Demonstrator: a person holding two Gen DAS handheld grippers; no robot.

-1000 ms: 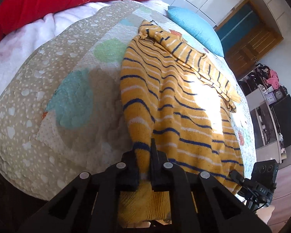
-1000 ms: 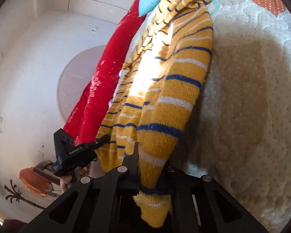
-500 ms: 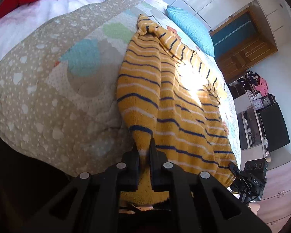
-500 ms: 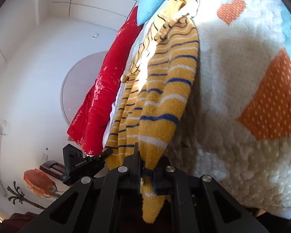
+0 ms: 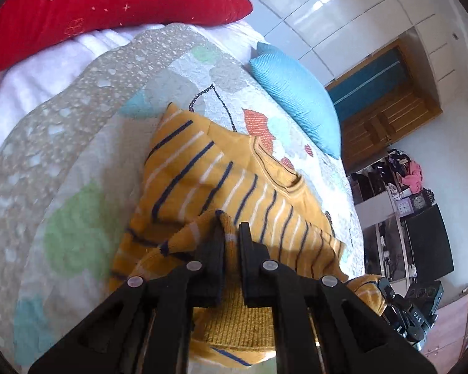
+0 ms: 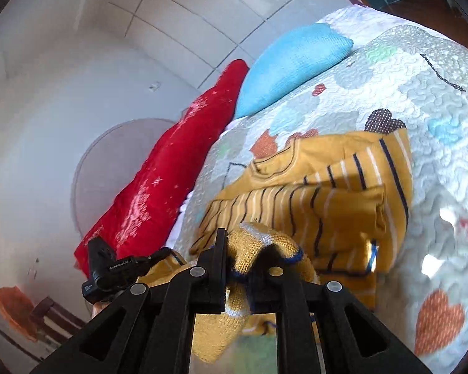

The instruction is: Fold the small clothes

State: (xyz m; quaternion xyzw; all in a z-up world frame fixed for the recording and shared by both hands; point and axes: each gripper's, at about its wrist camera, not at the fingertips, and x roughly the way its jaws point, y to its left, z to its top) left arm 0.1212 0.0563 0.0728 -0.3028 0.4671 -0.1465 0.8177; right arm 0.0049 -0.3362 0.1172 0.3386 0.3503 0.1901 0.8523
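A mustard-yellow knit sweater [image 5: 221, 184] with navy and white stripes lies on the patterned quilt [image 5: 78, 155], its lower part doubled over the chest. My left gripper [image 5: 231, 230] is shut on the sweater's bottom hem and holds it above the chest, short of the collar. My right gripper [image 6: 241, 243] is shut on the other end of the hem, over the same sweater [image 6: 337, 193]. The right gripper shows at the lower right of the left wrist view [image 5: 408, 308]; the left gripper shows at the lower left of the right wrist view [image 6: 115, 268].
A red pillow [image 5: 87, 9] and a light blue pillow [image 5: 296, 99] lie at the head of the bed. White sheet [image 5: 31, 74] shows past the quilt's edge. A wooden door [image 5: 387, 106] and shelves with a clock [image 5: 418, 202] stand to the right.
Both grippers have carried the sweater's hem forward from the bed's edge over the body, folding the lower half onto the upper half. The sweater now lies shorter, collar in view.
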